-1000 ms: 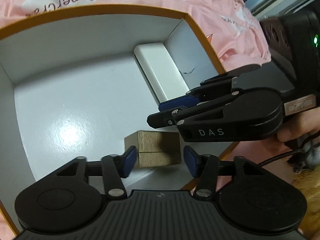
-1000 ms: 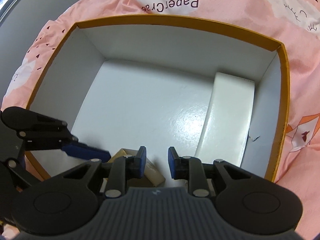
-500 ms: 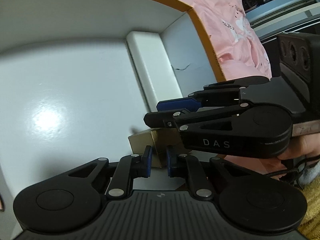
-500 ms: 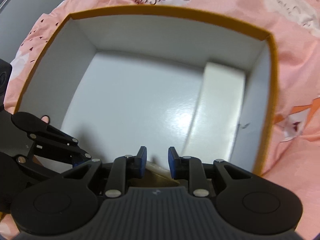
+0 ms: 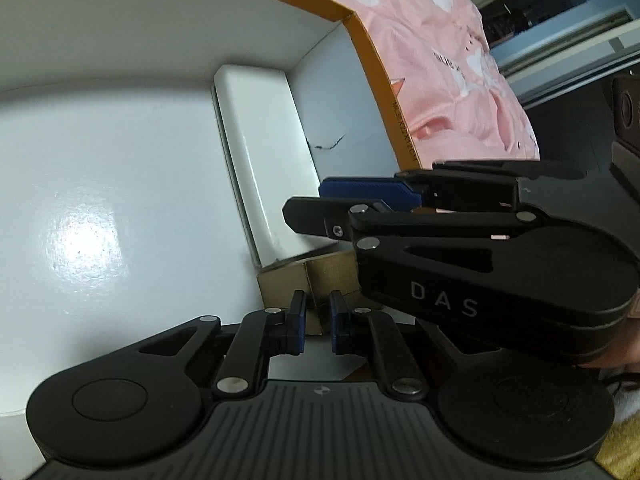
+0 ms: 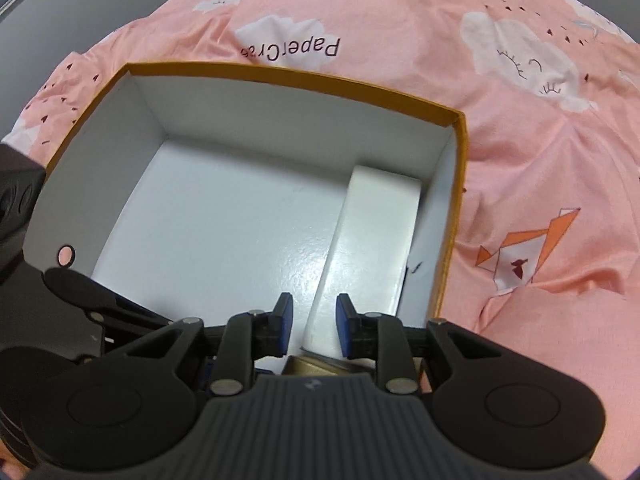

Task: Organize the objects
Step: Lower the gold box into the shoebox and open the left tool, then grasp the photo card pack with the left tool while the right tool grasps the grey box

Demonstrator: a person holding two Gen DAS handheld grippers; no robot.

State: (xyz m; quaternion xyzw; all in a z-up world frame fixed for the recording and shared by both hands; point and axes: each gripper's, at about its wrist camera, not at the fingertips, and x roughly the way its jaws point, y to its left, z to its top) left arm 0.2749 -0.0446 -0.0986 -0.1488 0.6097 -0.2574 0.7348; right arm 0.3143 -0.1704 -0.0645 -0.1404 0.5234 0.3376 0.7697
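Pink cloud-print bedding (image 6: 540,168) is lying under the orange-rimmed box (image 6: 460,184). The left claw (image 5: 318,322) is pinching the brown cardboard box (image 5: 280,284) beside the white case (image 5: 264,152). Only the right view is showing the right claw (image 6: 314,326) parted, holding nothing.

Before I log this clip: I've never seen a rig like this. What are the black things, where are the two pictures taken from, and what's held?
Each picture comes from a fisheye camera on hand-held black tongs with blue pads, looking along the fingers. The left tongs are pinched on a small brown cardboard box on the floor of a large white box with an orange rim. A long white rectangular case lies against that box's right wall, and the brown box touches its near end. The right tongs hover above, slightly apart, holding nothing; they cross the left view too. Everything sits on a pink cloud-printed sheet.
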